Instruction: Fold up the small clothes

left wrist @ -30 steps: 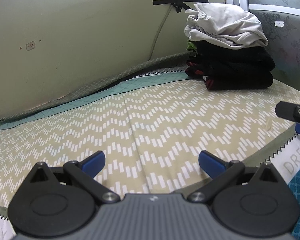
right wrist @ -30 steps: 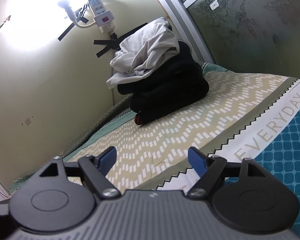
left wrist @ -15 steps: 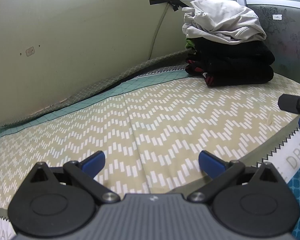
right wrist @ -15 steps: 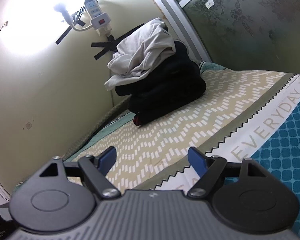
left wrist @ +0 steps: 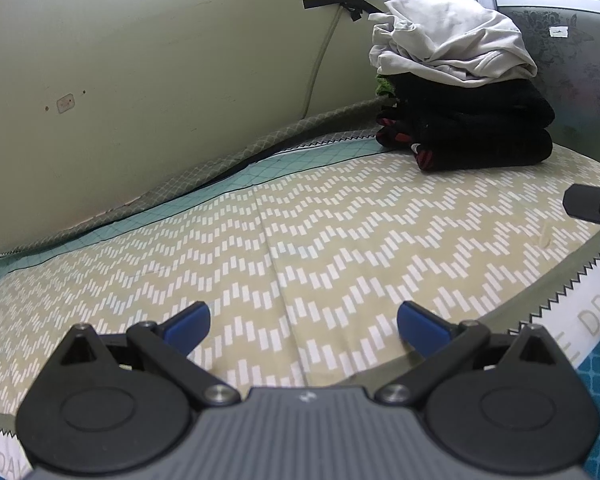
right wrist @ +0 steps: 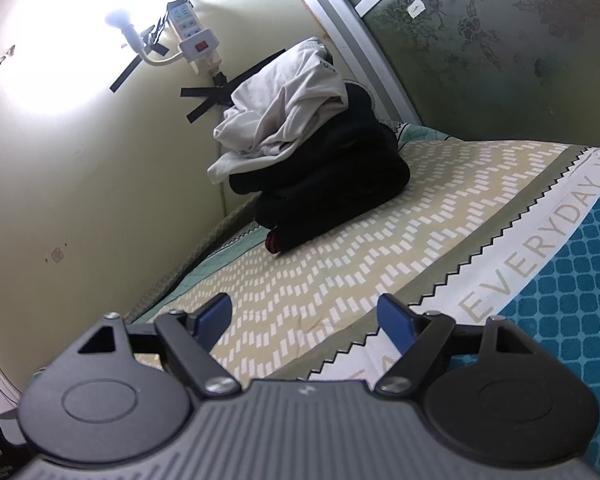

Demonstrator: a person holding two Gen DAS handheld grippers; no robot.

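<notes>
Fingers (left wrist: 188,322) spread wide on both grippers; only the right view shows the power strip (right wrist: 192,34).

Bedsheet (right wrist: 540,240) band reads "EVERYDAY" — elsewhere perhaps "DREA".

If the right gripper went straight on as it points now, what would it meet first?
Probably the patterned bedsheet ahead of the open right gripper; the clothes stack lies farther on, slightly left. Depth is uncertain.
</notes>
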